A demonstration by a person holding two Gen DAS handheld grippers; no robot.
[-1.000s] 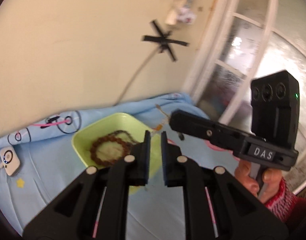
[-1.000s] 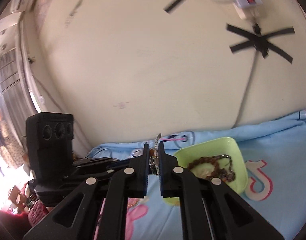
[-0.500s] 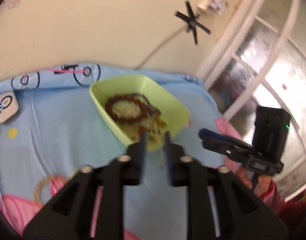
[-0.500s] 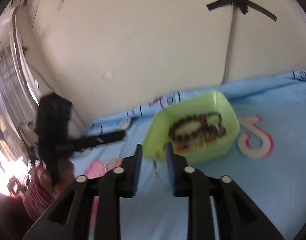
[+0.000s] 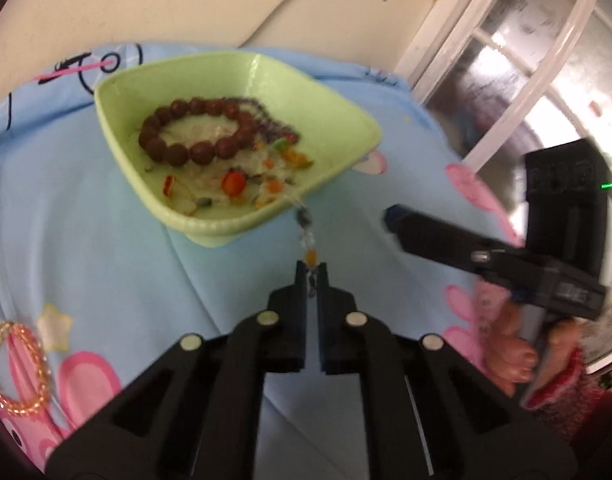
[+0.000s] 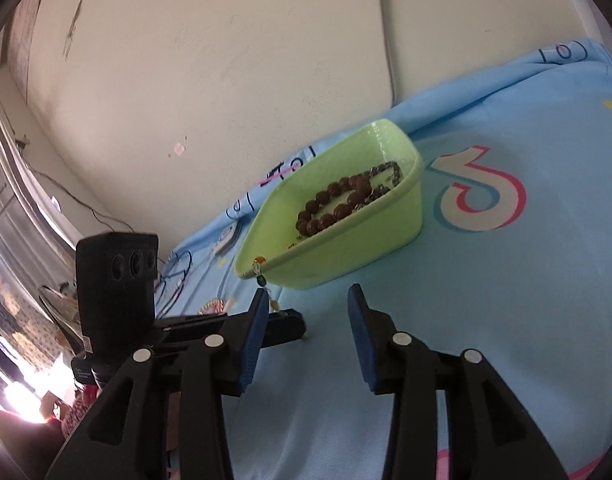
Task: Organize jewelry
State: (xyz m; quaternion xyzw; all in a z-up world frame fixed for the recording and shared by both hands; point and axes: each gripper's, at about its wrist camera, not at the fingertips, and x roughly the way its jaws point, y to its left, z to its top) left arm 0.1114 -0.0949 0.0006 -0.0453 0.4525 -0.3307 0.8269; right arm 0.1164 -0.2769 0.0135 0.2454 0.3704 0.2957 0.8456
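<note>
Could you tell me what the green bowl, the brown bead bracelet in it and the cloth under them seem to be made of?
Green bowl: probably plastic, with a smooth, slightly glossy wall and a ribbed moulded rim. Brown bead bracelet: round, dark, matte-to-satin beads, likely wood or seed; the frames cannot settle which. Cloth: soft printed fabric, light blue, creased and matte.

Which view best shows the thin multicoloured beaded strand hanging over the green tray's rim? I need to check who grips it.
The left wrist view: the thin multicoloured beaded strand runs from the green tray into the shut left gripper. The right wrist view shows only a short stretch at the rim, beside the open right gripper.
</note>
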